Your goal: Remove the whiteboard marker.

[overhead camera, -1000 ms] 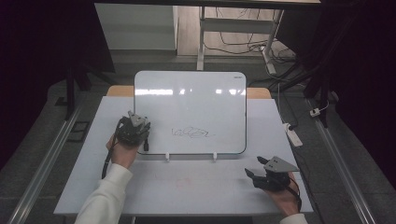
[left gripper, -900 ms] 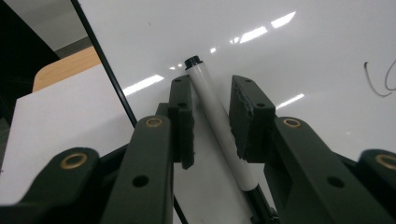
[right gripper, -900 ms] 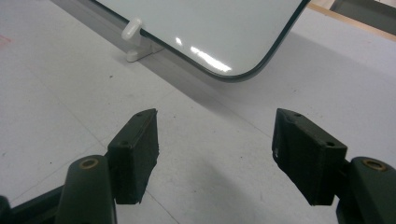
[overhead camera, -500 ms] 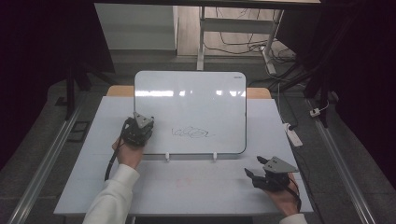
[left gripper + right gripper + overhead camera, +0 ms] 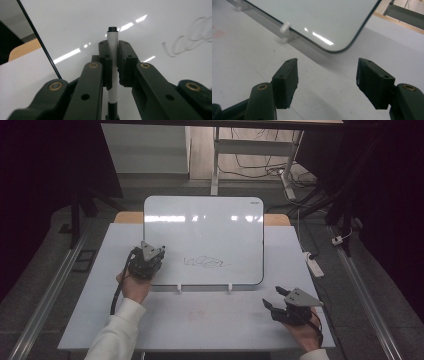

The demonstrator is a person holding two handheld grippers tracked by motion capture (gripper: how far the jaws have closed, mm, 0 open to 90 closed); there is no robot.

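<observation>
While the right gripper [image 5: 276, 301] rests with jaws spread near the desk's front right corner, the left gripper [image 5: 159, 253] pinches a light, slick marker [image 5: 113, 45] mid-barrel over the whiteboard [image 5: 210, 227], the sensible place to grip.

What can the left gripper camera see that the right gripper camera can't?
The left gripper view shows a white marker clamped upright between the left gripper's jaws, and a scribble drawn on the whiteboard.

The right gripper view shows the right gripper with jaws wide apart and nothing between them, above the white table. It also shows the board's rounded bottom corner and one small white peg at its lower edge.

Both look at the shiny whiteboard, with light glinting off it, and at their own black jaws.
</observation>
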